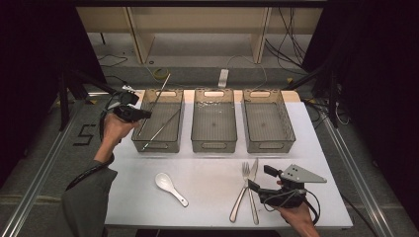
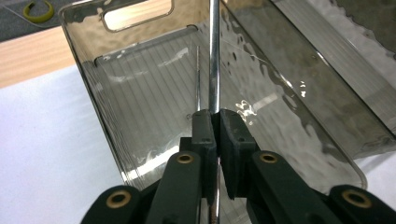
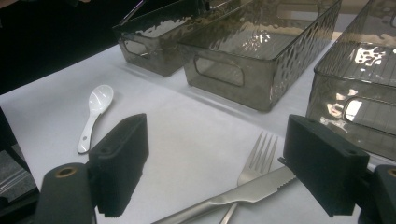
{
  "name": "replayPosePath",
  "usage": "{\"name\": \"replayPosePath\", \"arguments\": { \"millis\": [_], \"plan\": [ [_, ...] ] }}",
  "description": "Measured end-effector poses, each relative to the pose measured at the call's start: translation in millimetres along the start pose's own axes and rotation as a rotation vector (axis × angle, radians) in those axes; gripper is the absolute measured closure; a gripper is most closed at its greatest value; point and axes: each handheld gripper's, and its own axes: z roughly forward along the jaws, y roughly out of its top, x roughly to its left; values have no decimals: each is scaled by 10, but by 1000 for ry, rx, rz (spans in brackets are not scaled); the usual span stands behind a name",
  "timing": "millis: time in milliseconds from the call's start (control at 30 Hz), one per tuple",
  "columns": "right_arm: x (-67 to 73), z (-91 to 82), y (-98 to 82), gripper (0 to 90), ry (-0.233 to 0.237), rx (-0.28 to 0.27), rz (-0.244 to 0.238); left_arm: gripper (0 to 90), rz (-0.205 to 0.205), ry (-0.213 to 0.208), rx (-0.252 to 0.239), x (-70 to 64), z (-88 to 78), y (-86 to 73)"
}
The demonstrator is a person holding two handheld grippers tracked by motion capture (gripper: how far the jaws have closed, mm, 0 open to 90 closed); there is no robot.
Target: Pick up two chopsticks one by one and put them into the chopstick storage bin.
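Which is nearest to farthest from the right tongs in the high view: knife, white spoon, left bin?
1. Knife: just left of the right tongs, lying crossed with the fork.
2. White spoon: farther left, on the table's near half.
3. Left bin: far left of the row, where the left tongs hold a metal rod.

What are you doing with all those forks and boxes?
A person is working at a white table with a gripper in each hand. The left gripper is shut on a thin metal rod, holding it over the left bin, where another rod already lies. The right gripper is open, just above the fork and knife. A white spoon waits on the table, and the middle bin and right bin look empty.
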Motion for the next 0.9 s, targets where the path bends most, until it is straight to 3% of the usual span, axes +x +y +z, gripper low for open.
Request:
{"name": "replayPosePath", "arguments": {
  "millis": [333,900],
  "plan": [
    [4,10,-1,232,2,3,2,843,-19,12,11,60,105,-94],
    [7,7,-2,232,3,3,2,842,-3,35,78,41,308,-213]
  ]
}}
